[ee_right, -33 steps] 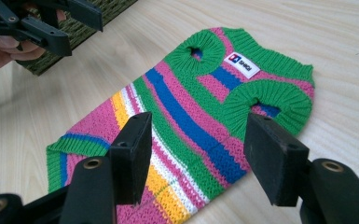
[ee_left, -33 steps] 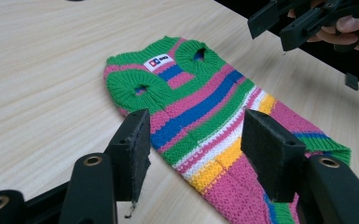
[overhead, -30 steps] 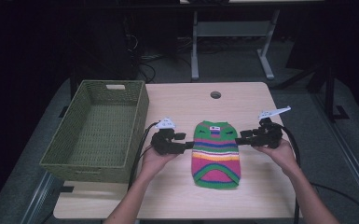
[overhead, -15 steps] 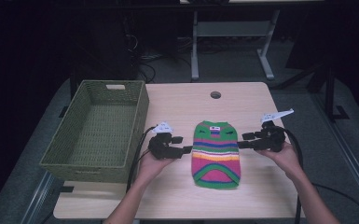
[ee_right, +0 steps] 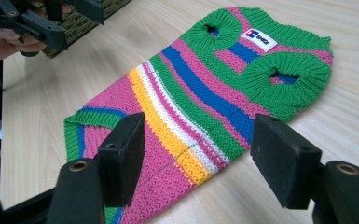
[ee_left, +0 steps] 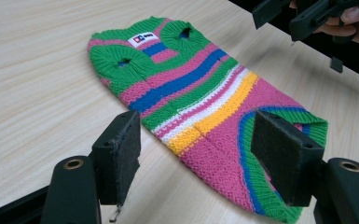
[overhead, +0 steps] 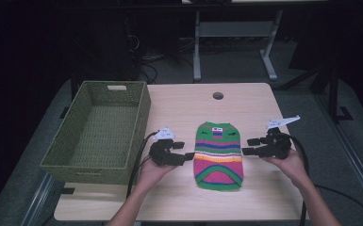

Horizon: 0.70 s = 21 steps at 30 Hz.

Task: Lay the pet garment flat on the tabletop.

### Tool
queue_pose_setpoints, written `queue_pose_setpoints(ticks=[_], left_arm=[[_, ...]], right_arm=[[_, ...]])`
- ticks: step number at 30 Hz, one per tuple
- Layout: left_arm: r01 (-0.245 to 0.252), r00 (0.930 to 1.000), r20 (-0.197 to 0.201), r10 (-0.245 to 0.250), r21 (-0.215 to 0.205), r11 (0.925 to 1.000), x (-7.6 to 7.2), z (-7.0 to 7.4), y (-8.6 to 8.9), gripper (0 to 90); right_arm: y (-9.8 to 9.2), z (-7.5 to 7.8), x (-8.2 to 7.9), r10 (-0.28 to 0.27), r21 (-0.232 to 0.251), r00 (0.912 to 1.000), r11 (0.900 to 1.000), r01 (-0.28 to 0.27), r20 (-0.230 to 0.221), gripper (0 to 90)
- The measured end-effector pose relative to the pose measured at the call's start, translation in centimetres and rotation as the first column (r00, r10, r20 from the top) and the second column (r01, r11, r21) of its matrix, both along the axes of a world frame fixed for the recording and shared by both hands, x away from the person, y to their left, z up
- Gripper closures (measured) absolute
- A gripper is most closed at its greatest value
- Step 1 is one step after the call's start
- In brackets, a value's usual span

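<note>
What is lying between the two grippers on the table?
In the high view, the striped knitted sweater lies flat between the left gripper and the right gripper. Both have open jaws that have just been opening, nothing between them.

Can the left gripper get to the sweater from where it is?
Probably yes. The left gripper sits right beside the sweater on the bare table, its jaws open after just widening, nothing between them. The basket lies on its other side, out of the way.

A green woven basket (overhead: 99,132) sits at the left of the frame on the pale wooden desk (overhead: 179,108). A round hole (overhead: 218,96) marks the desk's upper centre; a grey metal stand (overhead: 235,42) rises behind.
</note>
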<state>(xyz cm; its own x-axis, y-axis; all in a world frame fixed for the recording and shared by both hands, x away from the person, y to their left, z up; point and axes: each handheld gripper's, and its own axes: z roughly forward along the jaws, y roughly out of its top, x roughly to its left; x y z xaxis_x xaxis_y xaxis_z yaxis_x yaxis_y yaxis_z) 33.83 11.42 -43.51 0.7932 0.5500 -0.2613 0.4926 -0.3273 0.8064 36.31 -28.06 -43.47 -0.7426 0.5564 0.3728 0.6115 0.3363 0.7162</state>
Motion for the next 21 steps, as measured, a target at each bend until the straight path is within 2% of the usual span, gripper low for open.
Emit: queue_pose_setpoints(ticks=[8,13,21], left_arm=[[-0.004,1.0,0.0,0.004,0.022,0.9997,-0.8,-0.5,0.0,28.1],[-0.012,0.9999,-0.003,0.012,0.023,0.9997,-1.3,-0.8,0.1,26.3],[-0.01,0.9999,-0.006,0.01,0.03,0.9995,-2.0,-1.0,0.4,25.2]], right_arm=[[-0.3,-0.3,-1.0,0.01,-0.001,0.9999,1.0,-0.01,0.005,33.7],[-0.6,-0.8,-1.7,0.001,0.0,1.0,1.0,-0.001,-0.008,32.2],[-1.0,-1.0,-2.6,0.001,0.003,1.0,1.0,-0.001,0.0,31.7]])
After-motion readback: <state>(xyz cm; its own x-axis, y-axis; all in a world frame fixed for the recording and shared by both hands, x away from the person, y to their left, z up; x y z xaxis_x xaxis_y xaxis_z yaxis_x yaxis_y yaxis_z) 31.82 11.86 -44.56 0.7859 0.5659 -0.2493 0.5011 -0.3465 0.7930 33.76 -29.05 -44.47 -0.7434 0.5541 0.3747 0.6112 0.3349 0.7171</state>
